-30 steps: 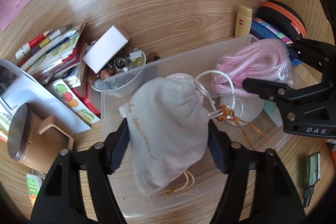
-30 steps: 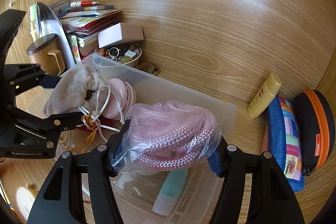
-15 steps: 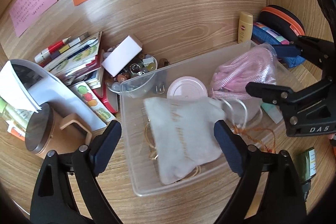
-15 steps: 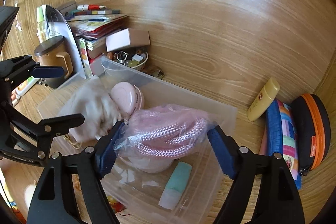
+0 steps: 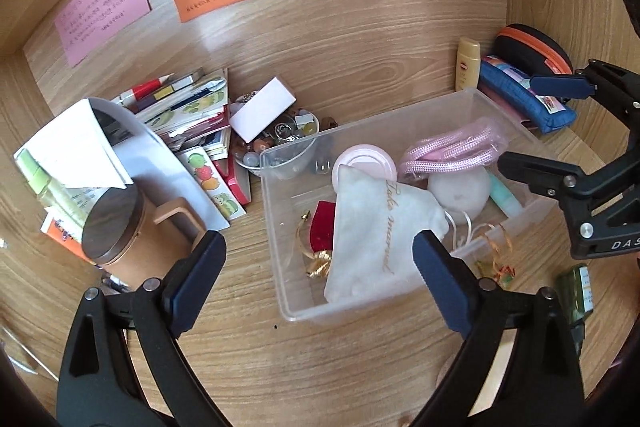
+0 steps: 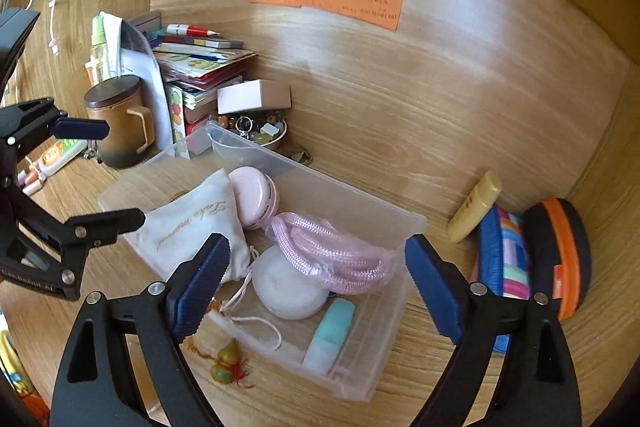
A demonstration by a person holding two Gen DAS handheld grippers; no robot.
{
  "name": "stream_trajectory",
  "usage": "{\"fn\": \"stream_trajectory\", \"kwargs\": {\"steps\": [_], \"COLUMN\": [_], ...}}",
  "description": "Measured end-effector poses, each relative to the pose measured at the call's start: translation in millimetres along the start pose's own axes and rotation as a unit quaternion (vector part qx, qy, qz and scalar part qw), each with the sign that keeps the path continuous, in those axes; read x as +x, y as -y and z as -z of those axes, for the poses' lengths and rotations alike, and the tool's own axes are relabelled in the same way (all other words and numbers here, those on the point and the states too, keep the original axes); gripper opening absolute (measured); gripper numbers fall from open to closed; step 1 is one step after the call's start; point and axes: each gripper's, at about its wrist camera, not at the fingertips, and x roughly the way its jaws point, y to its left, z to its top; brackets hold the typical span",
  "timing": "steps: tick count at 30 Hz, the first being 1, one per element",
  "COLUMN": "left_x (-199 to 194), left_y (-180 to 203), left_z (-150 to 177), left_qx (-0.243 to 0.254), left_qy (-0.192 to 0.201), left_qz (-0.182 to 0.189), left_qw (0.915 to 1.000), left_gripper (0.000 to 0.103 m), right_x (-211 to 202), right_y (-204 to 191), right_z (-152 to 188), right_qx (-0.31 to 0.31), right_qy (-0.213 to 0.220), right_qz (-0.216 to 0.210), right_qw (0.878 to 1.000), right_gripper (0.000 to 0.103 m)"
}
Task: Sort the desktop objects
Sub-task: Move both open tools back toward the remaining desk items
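**Clear bin holding the sorted items, both claws spread wide**

The clear rectangular plastic bin (image 5: 400, 307) (image 6: 384, 227) is sitting on the wood-grain desk (image 5: 320, 367) (image 6: 440, 127), and both grippers are hovering over it with nothing between their fingers. The left gripper (image 5: 318, 279) is standing wide apart above the bin's near end; the right gripper (image 6: 316, 283) is likewise gaping wide, empty.

Inside the bin, the cream cloth drawstring pouch with gold script (image 5: 376, 239) (image 6: 192, 227) is lying flat, leaning against a round pink case (image 5: 366, 163) (image 6: 254, 195). Just beside it, a bagged coil of pink braided rope (image 5: 452, 155) (image 6: 332, 255) is resting on a white round puff-like container (image 5: 460, 191) (image 6: 286, 287). A mint-green tube (image 5: 506, 195) (image 6: 330, 335) is lying against the bin's wall, and a small red pouch (image 5: 323, 227) with a gold trinket is sitting under the cloth pouch's edge.

Outside the bin, a small bowl of beads and trinkets (image 5: 276, 143) (image 6: 256, 131) is touching the bin's far corner, with a white box (image 5: 262, 109) (image 6: 252, 97) lying across it.
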Motion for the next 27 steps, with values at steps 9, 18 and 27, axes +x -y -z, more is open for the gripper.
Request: {"fn": "stream_trajectory", "kwargs": {"steps": [9,18,27], "left_x": [-28.9,-46.2,-49.5], "left_y": [-0.4,-2.6,5.4], "left_z": [19.2,54.0,96.9], "left_qx": [-0.011,-0.033,-0.046], "left_qy": [0.018,0.011,-0.013], "left_qz": [-0.007,-0.004,0.011], "left_qw": [0.9998,0.9994,0.9988], "left_gripper": [0.096,0.098,0.098], "right_x": [-32.9,-60.2,-78.4], "right_y": [-8.8,-12.7,-18.2], "right_z": [14.3,45.5,86.9], "right_qx": [-0.001,0.012,0.030], "right_qy": [0.015,0.013,-0.001], "right_qz": [0.007,0.010,0.011], "right_qw": [1.000,1.000,0.999], "right_gripper": [0.088,0.089,0.089]}}
